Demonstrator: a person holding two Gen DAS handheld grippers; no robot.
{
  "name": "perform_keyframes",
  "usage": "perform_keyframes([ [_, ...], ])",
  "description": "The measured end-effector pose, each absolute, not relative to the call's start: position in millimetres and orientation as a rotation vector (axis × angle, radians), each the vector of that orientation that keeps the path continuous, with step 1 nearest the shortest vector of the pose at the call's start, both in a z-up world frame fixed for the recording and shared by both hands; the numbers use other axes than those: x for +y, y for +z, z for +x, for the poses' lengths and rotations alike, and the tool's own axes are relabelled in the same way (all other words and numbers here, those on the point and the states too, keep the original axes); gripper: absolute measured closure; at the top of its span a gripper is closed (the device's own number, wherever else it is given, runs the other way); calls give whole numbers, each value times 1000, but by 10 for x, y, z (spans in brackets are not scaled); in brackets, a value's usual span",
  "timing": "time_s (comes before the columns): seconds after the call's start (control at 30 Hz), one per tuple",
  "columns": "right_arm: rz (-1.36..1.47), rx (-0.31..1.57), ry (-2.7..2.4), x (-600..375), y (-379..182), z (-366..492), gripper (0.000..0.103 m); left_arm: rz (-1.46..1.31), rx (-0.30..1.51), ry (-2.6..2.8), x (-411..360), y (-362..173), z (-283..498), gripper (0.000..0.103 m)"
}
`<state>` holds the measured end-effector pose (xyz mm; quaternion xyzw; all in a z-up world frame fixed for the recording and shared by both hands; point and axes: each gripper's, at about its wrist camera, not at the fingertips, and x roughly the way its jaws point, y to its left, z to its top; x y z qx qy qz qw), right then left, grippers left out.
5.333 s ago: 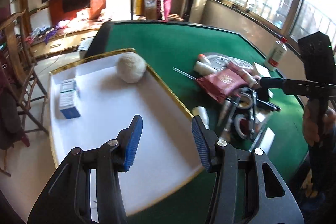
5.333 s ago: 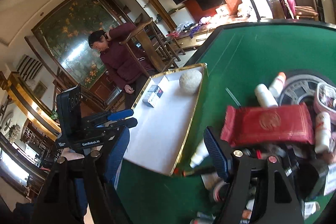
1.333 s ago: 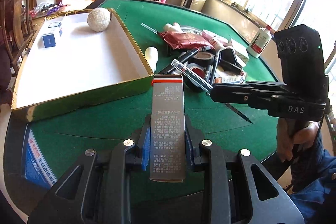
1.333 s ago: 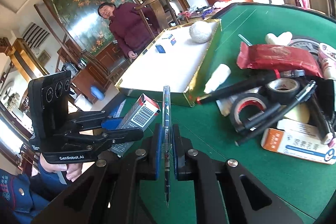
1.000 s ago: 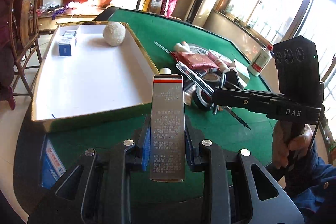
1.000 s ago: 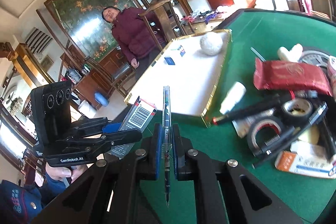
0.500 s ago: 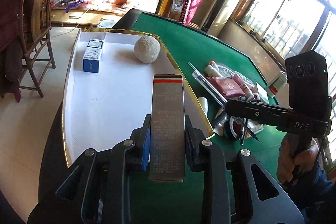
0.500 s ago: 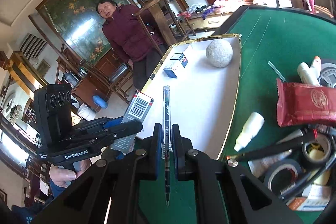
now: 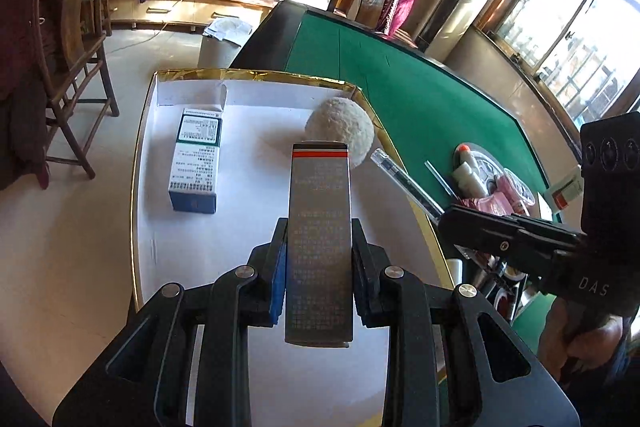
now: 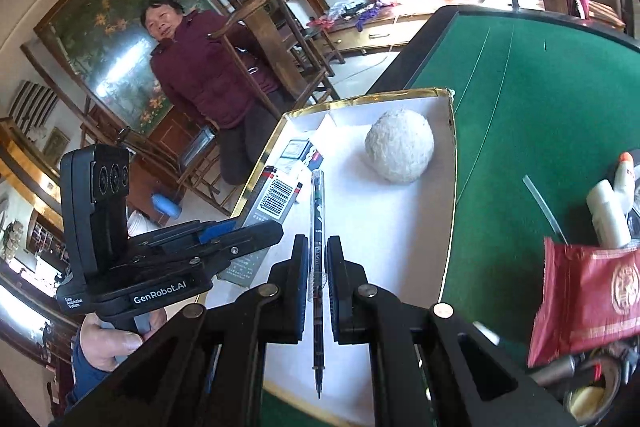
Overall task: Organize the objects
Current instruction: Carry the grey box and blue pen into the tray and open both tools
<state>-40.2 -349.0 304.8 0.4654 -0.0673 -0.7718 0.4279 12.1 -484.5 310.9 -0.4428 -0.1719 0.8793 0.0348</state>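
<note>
The left gripper, clamped on a tall grey printed carton, hangs over the near end of the white gold-rimmed tray, carton pointing at its far edge. The right gripper pinches a slim black pen (parallel). Both hovered off the tray a second ago.

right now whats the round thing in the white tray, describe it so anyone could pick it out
On the green felt table lies a shallow white tray with a gold rim. Near its far corner by the felt rests a rough, off-white ball. Its tray neighbour, a blue and white carton, is flat and printed; the ball is round and plain.
</note>
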Motion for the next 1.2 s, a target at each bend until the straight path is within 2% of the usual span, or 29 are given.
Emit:
perform_keyframes([
  [0.6, 1311, -322, -1977, -4187, 2711, -1226, 96, -1414, -791, 2703, -5266, 2819, -480, 77],
  [1.1, 1348, -291, -2017, -4259, 2546, -1314, 96, -1476, -722, 2697, -5257, 2790, -649, 77],
  [1.2, 1338, -309, -2005, -4166, 2569, -1286, 95, -1464, -750, 2687, -5263, 2796, -654, 69],
])
